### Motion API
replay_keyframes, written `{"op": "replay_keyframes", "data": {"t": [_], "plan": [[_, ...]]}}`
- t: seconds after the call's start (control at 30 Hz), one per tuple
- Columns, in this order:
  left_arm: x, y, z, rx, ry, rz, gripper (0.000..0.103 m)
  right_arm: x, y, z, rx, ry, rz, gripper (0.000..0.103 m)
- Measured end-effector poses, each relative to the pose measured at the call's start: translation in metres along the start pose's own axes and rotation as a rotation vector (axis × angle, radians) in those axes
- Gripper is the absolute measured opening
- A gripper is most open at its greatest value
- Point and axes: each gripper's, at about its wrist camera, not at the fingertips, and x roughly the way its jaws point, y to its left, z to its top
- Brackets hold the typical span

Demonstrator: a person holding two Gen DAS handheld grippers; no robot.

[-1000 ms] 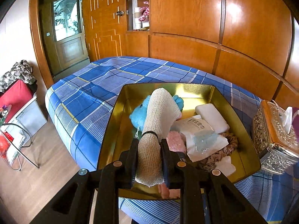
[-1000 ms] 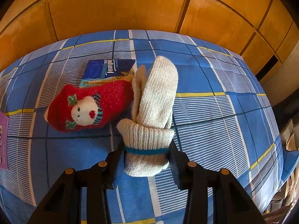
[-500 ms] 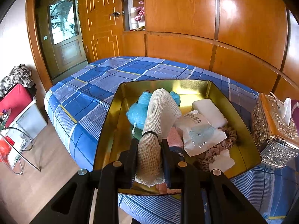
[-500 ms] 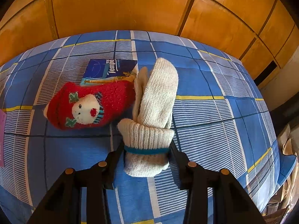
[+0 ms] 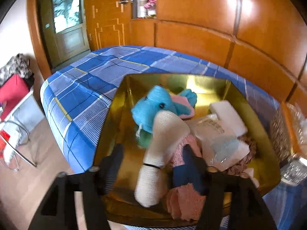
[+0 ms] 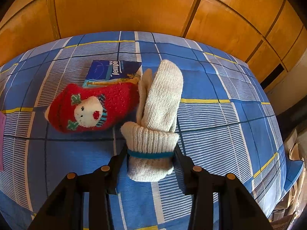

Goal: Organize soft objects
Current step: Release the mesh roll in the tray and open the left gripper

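In the left wrist view my left gripper hangs over the gold tray. Its jaws are opening. A cream mesh roll with a black band lies loose between them, touched by neither finger, leaning on the blue plush elephant. In the right wrist view my right gripper is shut on a cream knit sock bundle with a blue band, which rests on the blue checked bed. Beside it lie a red snowman sock and a Tempo tissue pack.
The tray also holds a white packet, a white block, pink cloth and brown fabric. An ornate tissue box stands right of the tray. Wooden wall panels run behind the bed; the floor drops off at the left.
The left jaws have spread apart and let go of the mesh roll, which now lies in the tray. The left gripper moved closer over the tray. The right gripper kept still.
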Motion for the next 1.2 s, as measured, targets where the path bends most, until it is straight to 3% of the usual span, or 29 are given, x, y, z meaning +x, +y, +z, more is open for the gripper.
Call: {"op": "replay_keyframes", "data": {"t": [0.2, 0.27, 0.47, 0.7, 0.83, 1.07, 1.2], "plan": [[-0.023, 0.014, -0.004, -0.038, -0.048, -0.010, 0.090, -0.001, 0.001, 0.000, -0.001, 0.001, -0.001, 0.042], [-0.030, 0.016, -0.006, -0.047, -0.062, 0.010, 0.103, -0.001, 0.000, 0.000, -0.002, 0.001, -0.001, 0.042], [-0.040, 0.010, -0.007, -0.080, -0.048, -0.013, 0.103, -0.002, -0.001, 0.002, 0.007, 0.002, 0.005, 0.042], [-0.058, -0.026, -0.013, 0.050, -0.128, 0.016, 0.103, 0.000, -0.014, 0.003, 0.059, 0.013, -0.057, 0.041], [-0.065, -0.043, -0.015, 0.087, -0.132, 0.016, 0.103, 0.000, -0.016, 0.004, 0.054, 0.015, -0.078, 0.041], [-0.071, -0.051, -0.021, 0.083, -0.088, -0.078, 0.103, 0.000, -0.017, 0.005, 0.057, 0.015, -0.077, 0.041], [-0.072, -0.060, -0.027, 0.136, -0.087, -0.121, 0.103, 0.001, -0.019, 0.007, 0.079, 0.014, -0.081, 0.041]]}}
